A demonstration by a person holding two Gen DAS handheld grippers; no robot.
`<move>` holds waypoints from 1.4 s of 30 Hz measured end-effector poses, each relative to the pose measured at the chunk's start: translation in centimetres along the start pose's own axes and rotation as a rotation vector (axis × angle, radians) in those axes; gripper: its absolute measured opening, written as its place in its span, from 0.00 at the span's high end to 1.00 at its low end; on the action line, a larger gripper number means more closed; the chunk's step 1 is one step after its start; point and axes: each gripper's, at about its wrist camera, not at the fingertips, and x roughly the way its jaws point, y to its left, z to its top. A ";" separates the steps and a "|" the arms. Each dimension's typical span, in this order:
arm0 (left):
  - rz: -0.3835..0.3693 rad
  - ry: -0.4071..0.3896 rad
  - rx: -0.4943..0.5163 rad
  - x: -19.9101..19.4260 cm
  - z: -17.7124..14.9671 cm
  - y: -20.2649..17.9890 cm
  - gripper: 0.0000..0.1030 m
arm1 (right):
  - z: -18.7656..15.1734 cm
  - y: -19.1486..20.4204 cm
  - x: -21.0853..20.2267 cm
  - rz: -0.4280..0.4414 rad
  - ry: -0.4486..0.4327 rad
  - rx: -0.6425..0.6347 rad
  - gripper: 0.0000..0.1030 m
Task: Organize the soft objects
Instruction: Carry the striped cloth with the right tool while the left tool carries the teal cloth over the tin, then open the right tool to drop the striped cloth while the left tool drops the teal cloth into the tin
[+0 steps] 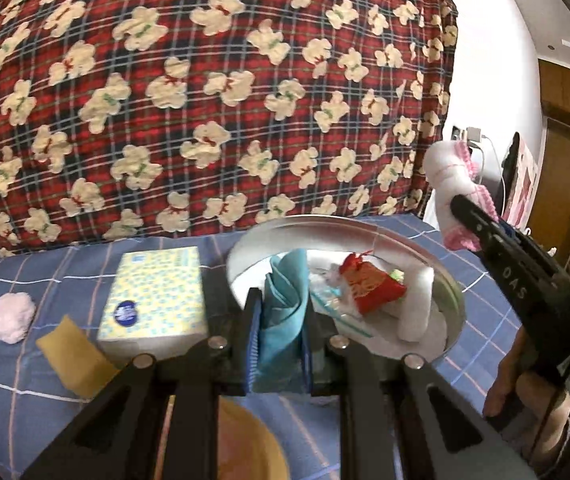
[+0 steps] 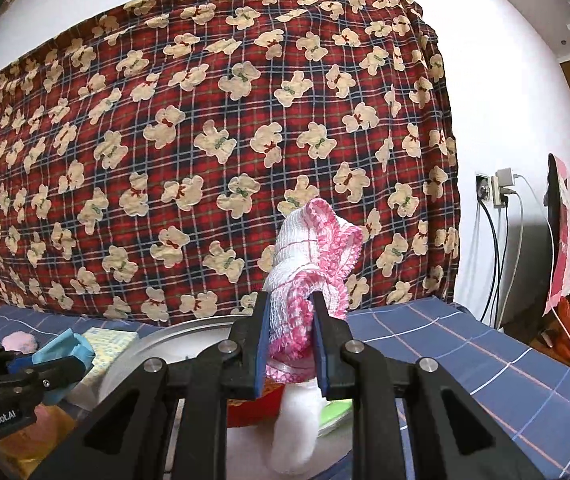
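Note:
My left gripper (image 1: 281, 312) is shut on a folded teal cloth (image 1: 285, 300) at the near rim of a round metal tray (image 1: 451, 280). The tray holds a red pouch (image 1: 369, 288), a white roll (image 1: 417, 304) and a clear bag. My right gripper (image 2: 291, 316) is shut on a white-and-pink frilled cloth (image 2: 309, 252) and holds it above the tray's right side; that cloth also shows in the left wrist view (image 1: 453, 184). The teal cloth and the left gripper show at the left of the right wrist view (image 2: 65, 350).
A tissue pack (image 1: 153, 296), a yellow sponge (image 1: 73, 356) and a pink fluffy ball (image 1: 11, 316) lie left of the tray on the blue checked sheet (image 1: 477, 300). A red plaid bear-print cloth (image 1: 205, 100) hangs behind. A wall socket with cables (image 2: 493, 208) is at right.

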 end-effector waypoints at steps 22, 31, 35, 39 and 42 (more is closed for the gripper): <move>-0.063 0.094 0.011 4.8 0.2 -6.4 0.85 | -1.0 -1.6 5.6 -0.008 0.155 -0.079 0.80; -0.039 0.138 0.012 6.3 -0.4 -7.0 0.85 | -1.7 -1.3 7.8 0.046 0.259 -0.095 0.80; -0.031 0.141 0.030 7.1 -0.8 -7.6 0.85 | -2.0 -1.2 8.4 0.089 0.306 -0.085 0.80; -0.031 0.147 0.031 7.9 -0.9 -8.0 0.85 | -2.3 -1.3 8.9 0.146 0.344 -0.055 0.79; -0.038 0.160 0.032 8.5 -1.0 -8.3 0.85 | -2.3 -1.5 9.2 0.214 0.375 -0.013 0.77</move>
